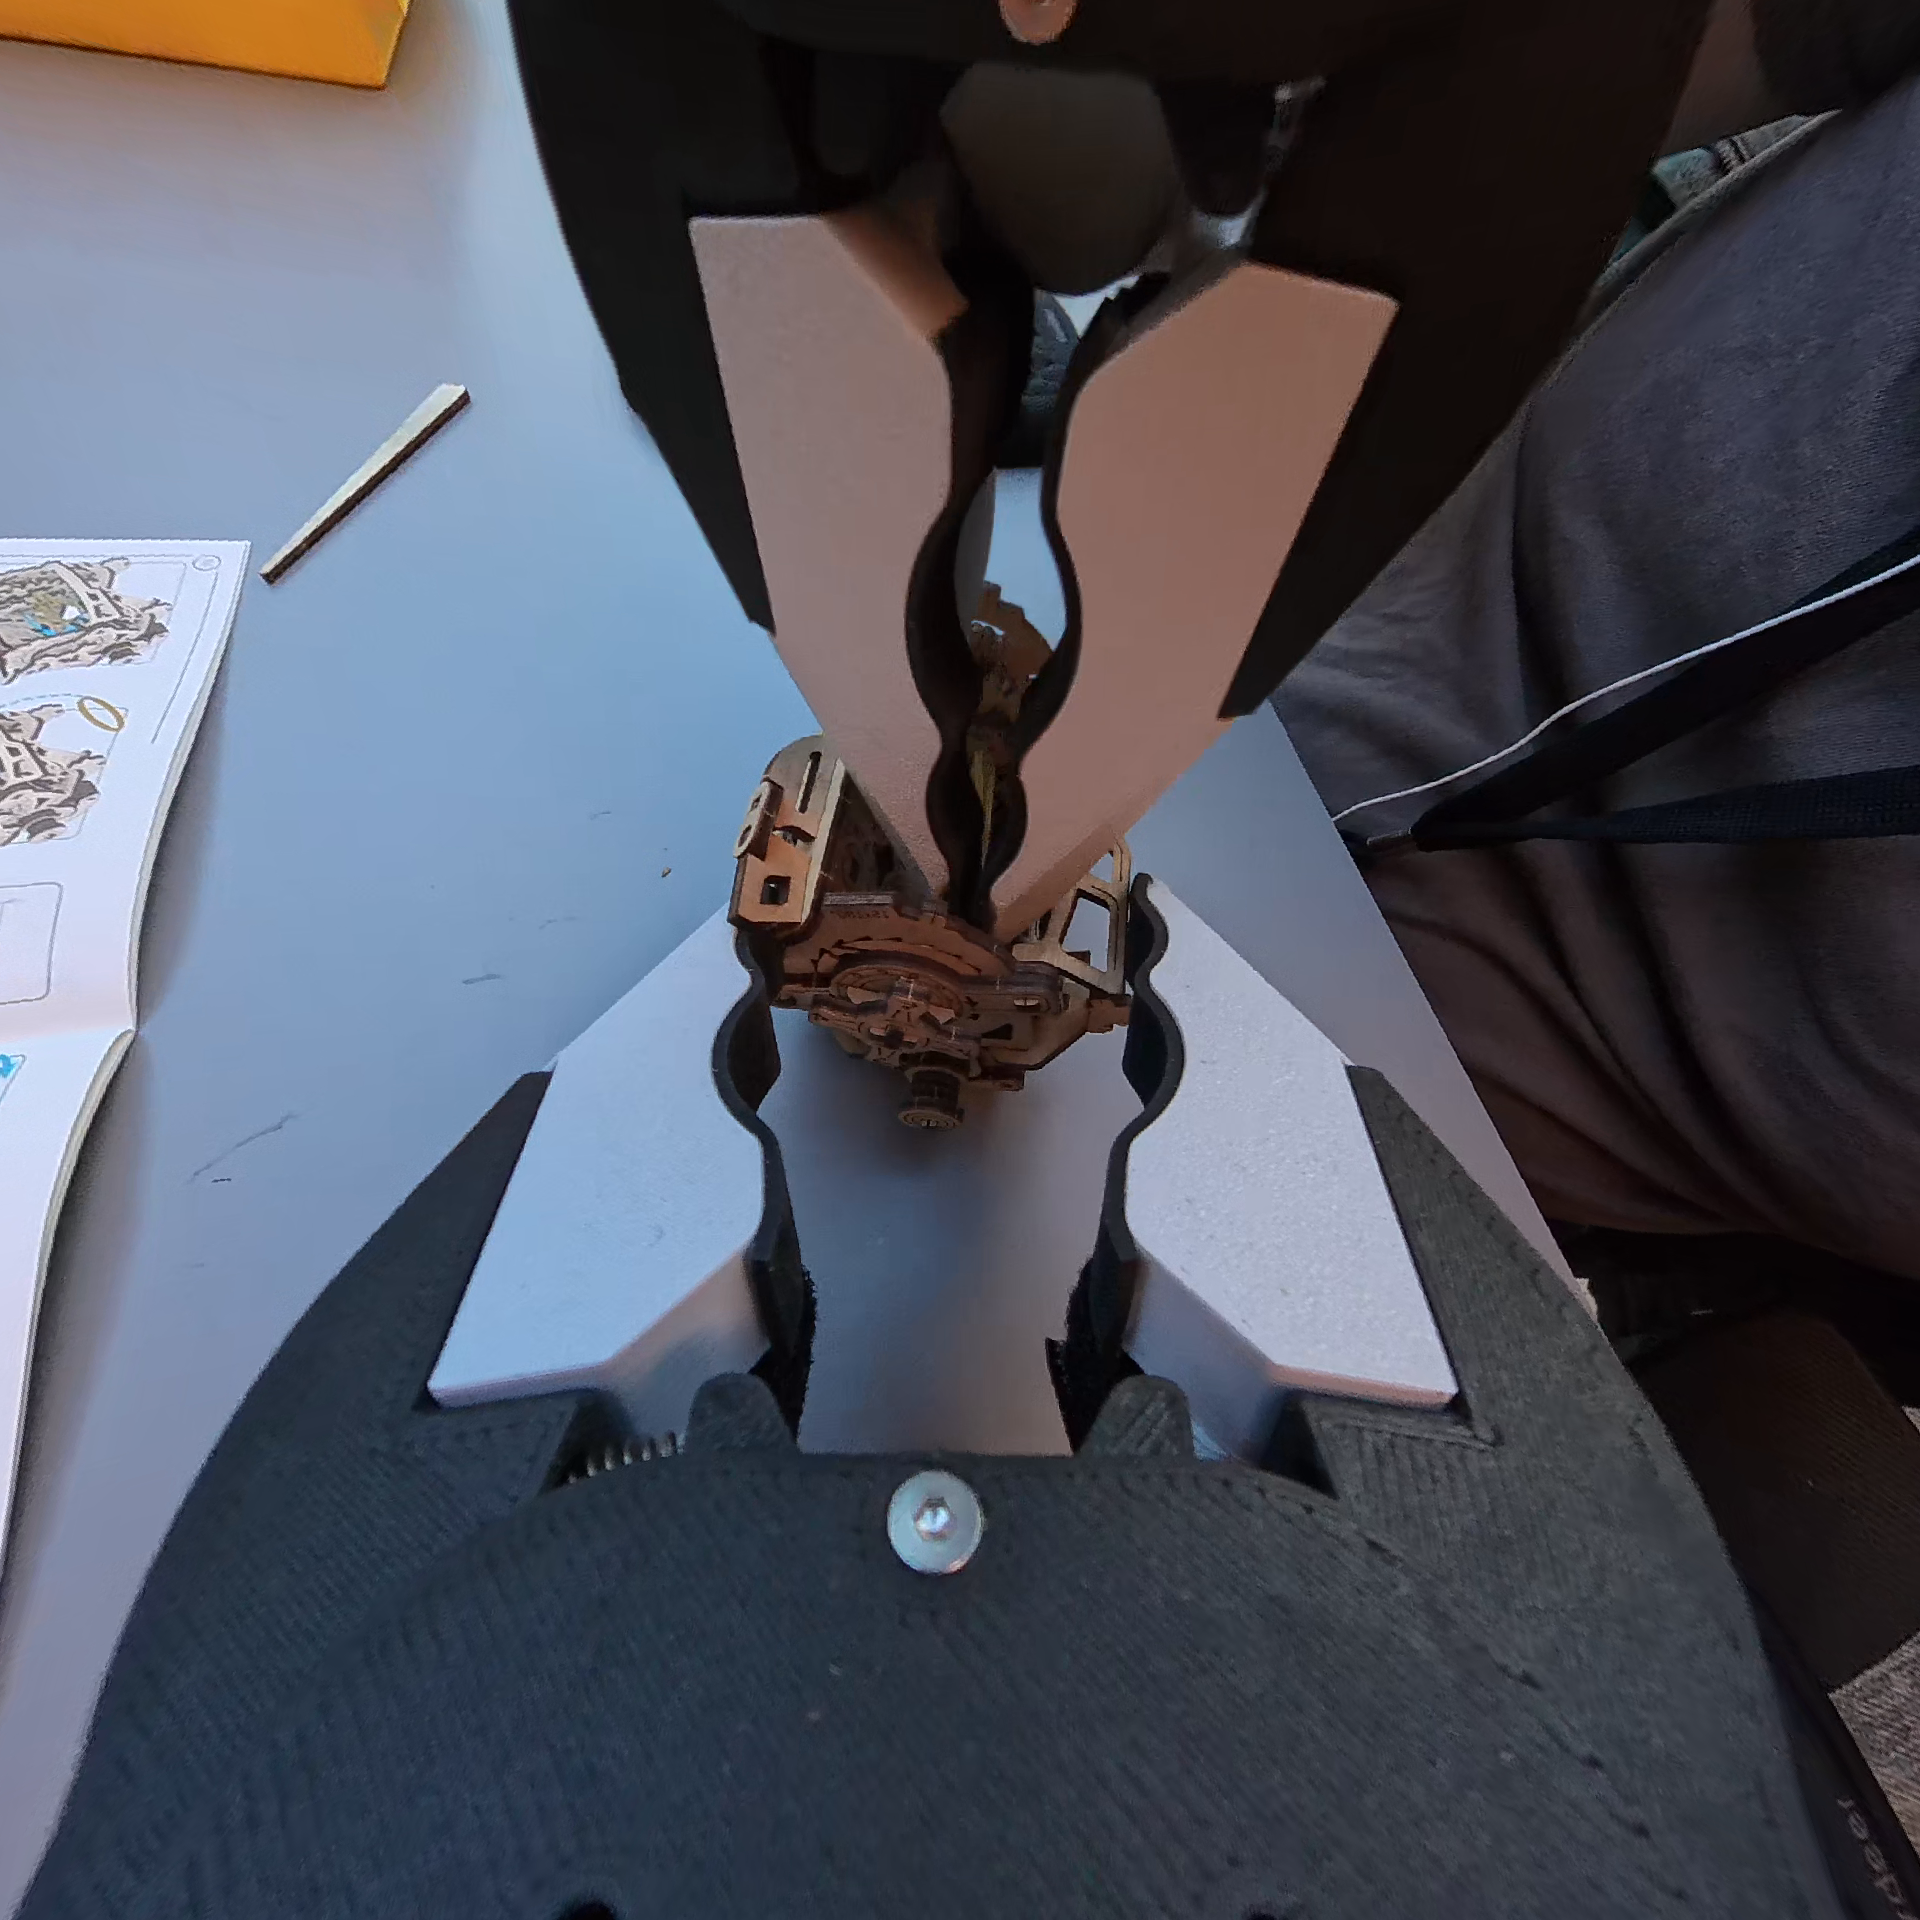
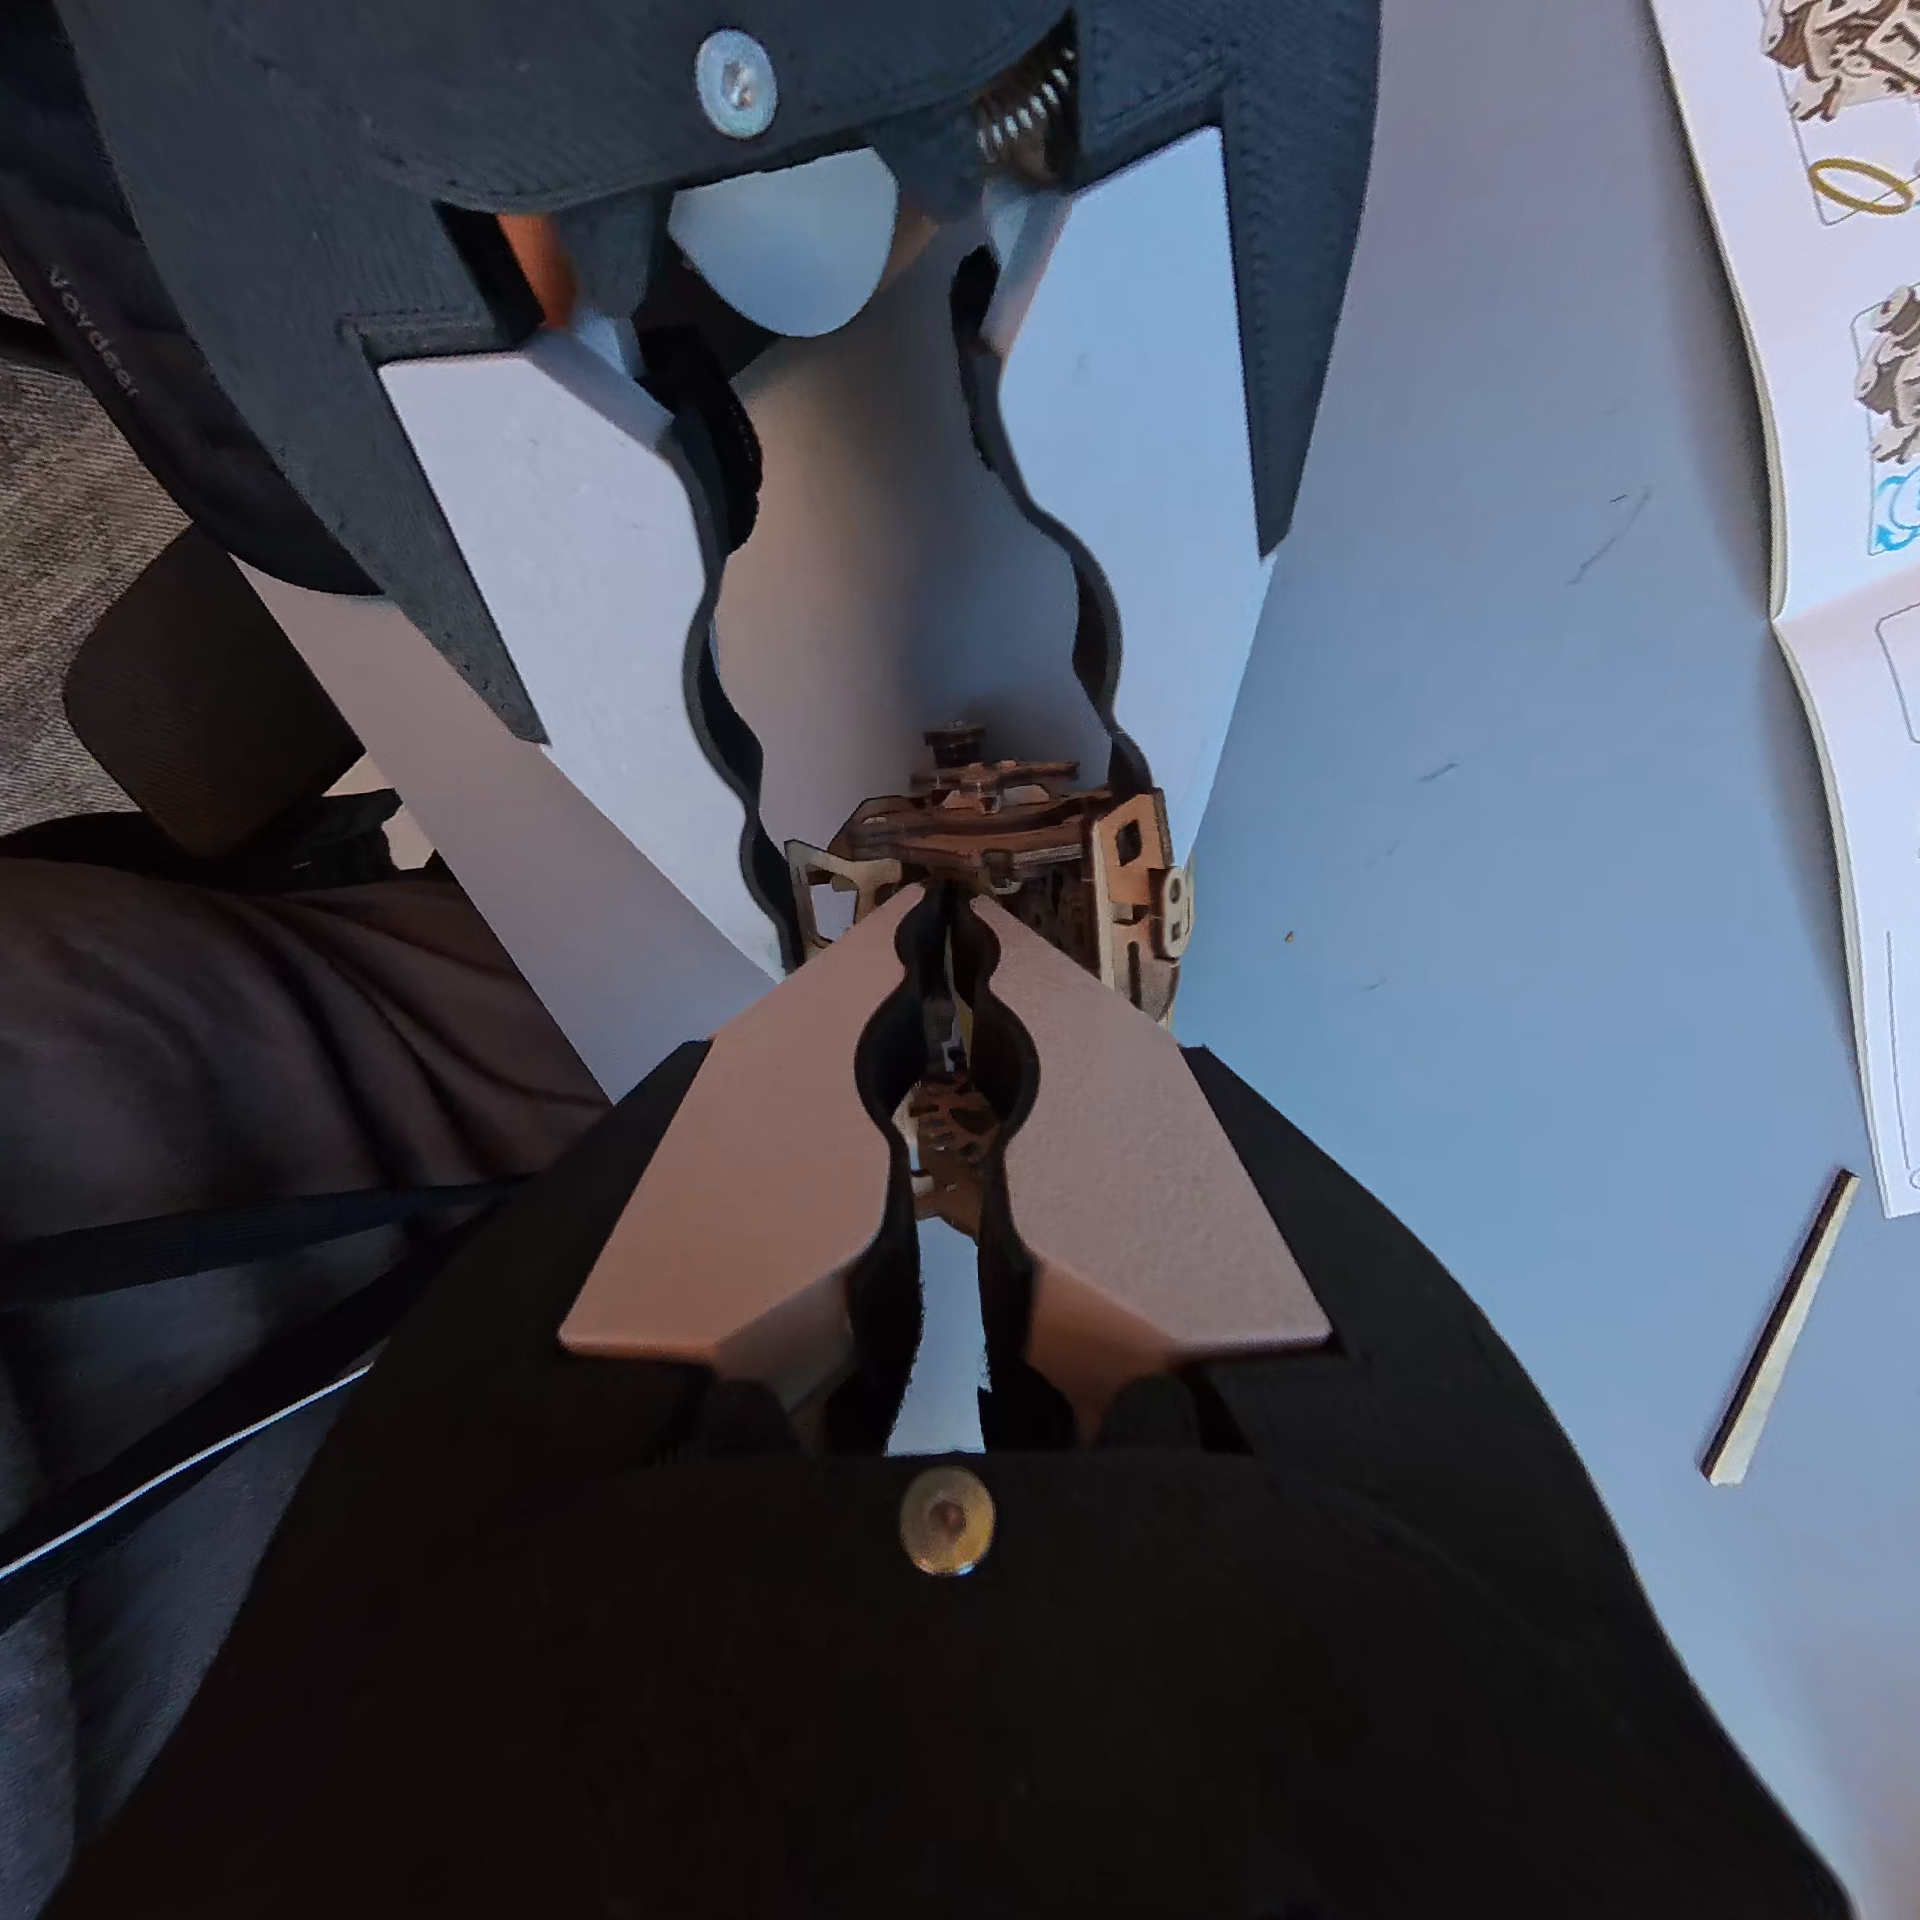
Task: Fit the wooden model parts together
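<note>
A small brown wooden model (image 1: 914,987) with gears stands on the grey table (image 1: 436,831) near its edge. My left gripper (image 1: 945,940) has its fingers on both sides of the model and holds it. My right gripper (image 2: 948,899) comes from the opposite side. It is shut on a thin flat wooden part (image 2: 951,1138), which stands upright between its black wavy pads. Its tips touch the top of the model (image 2: 1039,842). In the left wrist view the part (image 1: 1003,649) shows behind the right gripper (image 1: 971,914). In the right wrist view the left gripper (image 2: 956,852) flanks the model.
An open instruction booklet (image 1: 94,779) lies on the table, also in the right wrist view (image 2: 1849,520). A loose wooden strip (image 1: 364,483) lies beside it (image 2: 1782,1325). A yellow box (image 1: 208,36) is at the far corner. A person's lap (image 1: 1662,779) is past the table edge. My two grippers' fingertips are within a few centimetres of each other.
</note>
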Demonstrator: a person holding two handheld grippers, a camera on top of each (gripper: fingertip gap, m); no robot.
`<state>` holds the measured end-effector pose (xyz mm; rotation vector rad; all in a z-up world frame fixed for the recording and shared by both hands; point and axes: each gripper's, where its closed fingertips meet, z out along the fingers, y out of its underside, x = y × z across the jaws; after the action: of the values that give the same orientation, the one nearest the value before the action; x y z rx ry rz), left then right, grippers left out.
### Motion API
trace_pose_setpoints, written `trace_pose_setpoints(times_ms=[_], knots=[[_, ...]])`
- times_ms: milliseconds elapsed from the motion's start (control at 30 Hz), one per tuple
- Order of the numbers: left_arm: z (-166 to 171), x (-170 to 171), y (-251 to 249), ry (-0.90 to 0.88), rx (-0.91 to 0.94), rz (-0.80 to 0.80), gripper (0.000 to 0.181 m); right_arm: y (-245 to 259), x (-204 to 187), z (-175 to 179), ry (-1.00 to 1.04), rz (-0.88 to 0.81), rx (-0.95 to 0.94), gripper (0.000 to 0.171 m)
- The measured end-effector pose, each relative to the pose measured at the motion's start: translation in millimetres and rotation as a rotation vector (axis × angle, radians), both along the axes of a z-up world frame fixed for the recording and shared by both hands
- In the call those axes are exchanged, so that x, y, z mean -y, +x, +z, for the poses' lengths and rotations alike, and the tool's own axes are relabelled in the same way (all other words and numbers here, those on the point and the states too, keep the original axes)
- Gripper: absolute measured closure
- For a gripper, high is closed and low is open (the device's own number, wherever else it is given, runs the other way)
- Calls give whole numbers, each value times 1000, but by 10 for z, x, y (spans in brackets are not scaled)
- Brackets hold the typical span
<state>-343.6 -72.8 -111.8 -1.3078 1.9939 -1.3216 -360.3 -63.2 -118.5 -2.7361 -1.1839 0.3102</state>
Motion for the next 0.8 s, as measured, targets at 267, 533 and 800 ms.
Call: trace_pose_setpoints(times_ms=[267,533,800], knots=[[-4,-7,4,4,-2,8,116,-7,-7,-4,-9,-16,10,171],[-2,-6,2,1,-1,8,116,-10,2,8,16,0,34,171],[-1,-9,4,-4,-2,9,116,0,-28,3,167,113,28,171]])
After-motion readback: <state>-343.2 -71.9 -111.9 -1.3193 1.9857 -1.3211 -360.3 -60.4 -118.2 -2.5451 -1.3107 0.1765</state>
